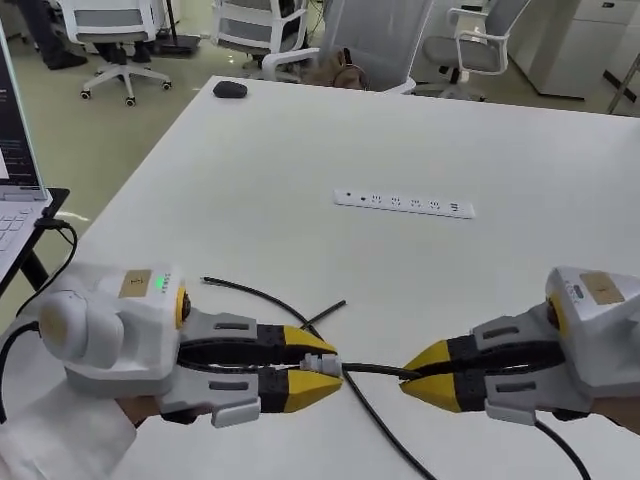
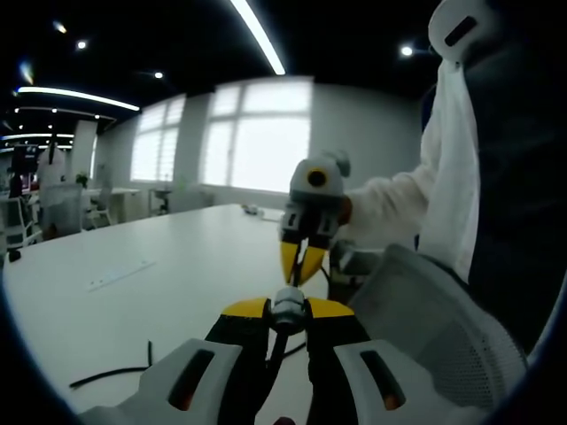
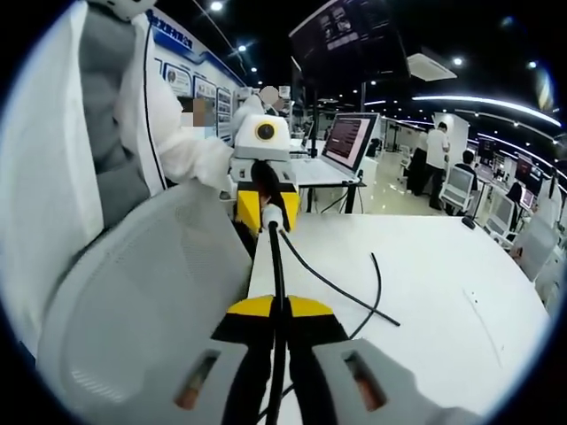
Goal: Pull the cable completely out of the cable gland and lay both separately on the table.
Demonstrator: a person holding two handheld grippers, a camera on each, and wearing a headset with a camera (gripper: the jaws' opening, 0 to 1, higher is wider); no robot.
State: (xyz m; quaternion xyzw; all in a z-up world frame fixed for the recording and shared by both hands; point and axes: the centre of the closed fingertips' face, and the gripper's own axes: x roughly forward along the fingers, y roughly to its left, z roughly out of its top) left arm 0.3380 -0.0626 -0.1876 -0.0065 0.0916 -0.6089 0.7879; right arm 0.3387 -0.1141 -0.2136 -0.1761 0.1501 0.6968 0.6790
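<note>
Black cable [image 1: 372, 370] spans the short gap between the two claws, running left to right along the near side of the white surface [image 1: 300, 150]. At its left end it enters the small pale cable gland [image 1: 320, 365]. The left claw [image 1: 337, 365] is pressed onto the gland, with its yellow tips on either side. The right claw [image 1: 407, 378] is pinched onto the cable just right of that. Both claws point at each other along the same line.

That line is what matters for the next move. The cable's long axis and the hole through the gland run straight from one claw to the other, so the pull should go directly right, away from the left claw. An angled pull would probably jam the cable in the hole. The gland is not yet off.

More cable loops across the surface behind and under the claws. I cannot tell how much of it has yet to pass through the gland. A power strip [image 1: 404, 203] lies well apart on the far side.
</note>
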